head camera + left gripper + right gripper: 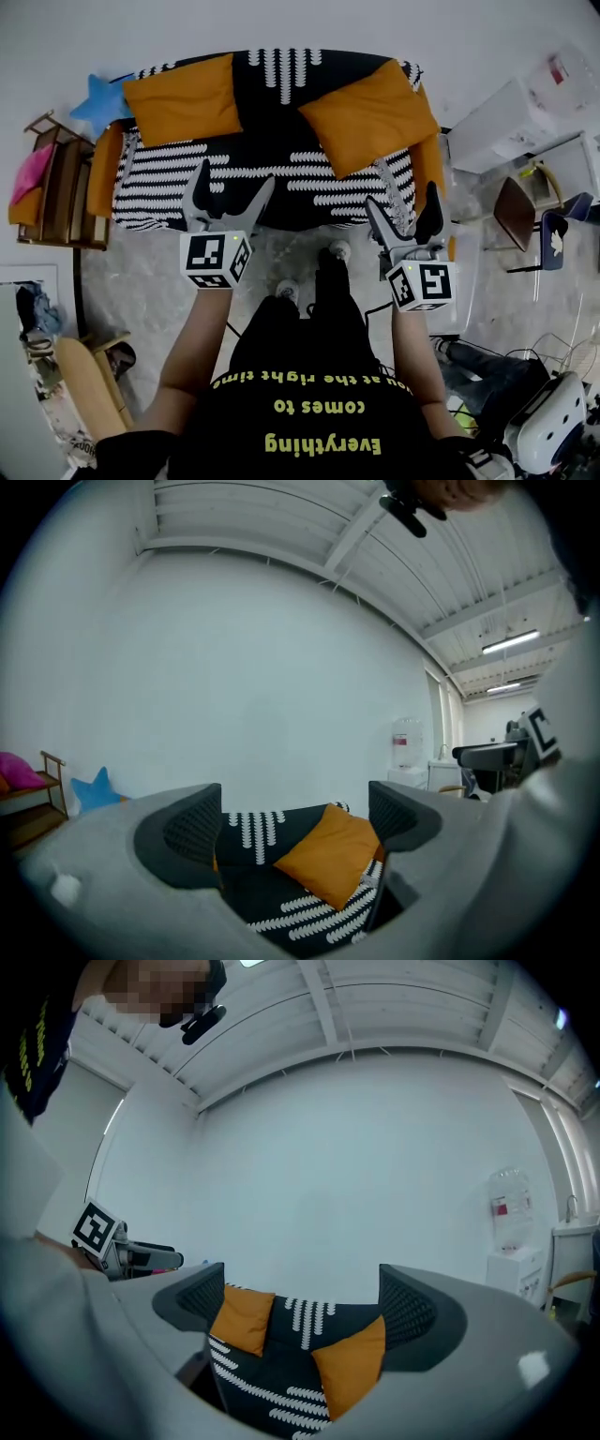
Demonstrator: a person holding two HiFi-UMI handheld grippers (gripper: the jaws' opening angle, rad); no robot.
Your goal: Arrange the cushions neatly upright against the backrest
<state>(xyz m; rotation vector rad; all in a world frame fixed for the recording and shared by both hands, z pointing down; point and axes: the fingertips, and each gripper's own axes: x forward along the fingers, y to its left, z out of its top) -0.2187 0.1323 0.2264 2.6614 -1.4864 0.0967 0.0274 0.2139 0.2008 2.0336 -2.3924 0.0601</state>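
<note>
1. On the patterned sofa (pixel 272 159), the left orange cushion (pixel 180 97) leaned at the backrest, and the right orange cushion (pixel 368 114) sat skewed.
2. Left tongs (pixel 232 180) hung spread and empty before the seat.
3. Right tongs (pixel 403 201) were likewise spread, holding nothing.

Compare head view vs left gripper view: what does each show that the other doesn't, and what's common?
Head view only: the floor, the person's shoes, and the sofa seat seen from above.

Left gripper view only: the ceiling lights and a water dispenser by the far wall.

Both: the black-and-white sofa, the orange cushion lying tilted at its right end, a blue star cushion, and the left gripper, jaws apart with nothing between them.
</note>
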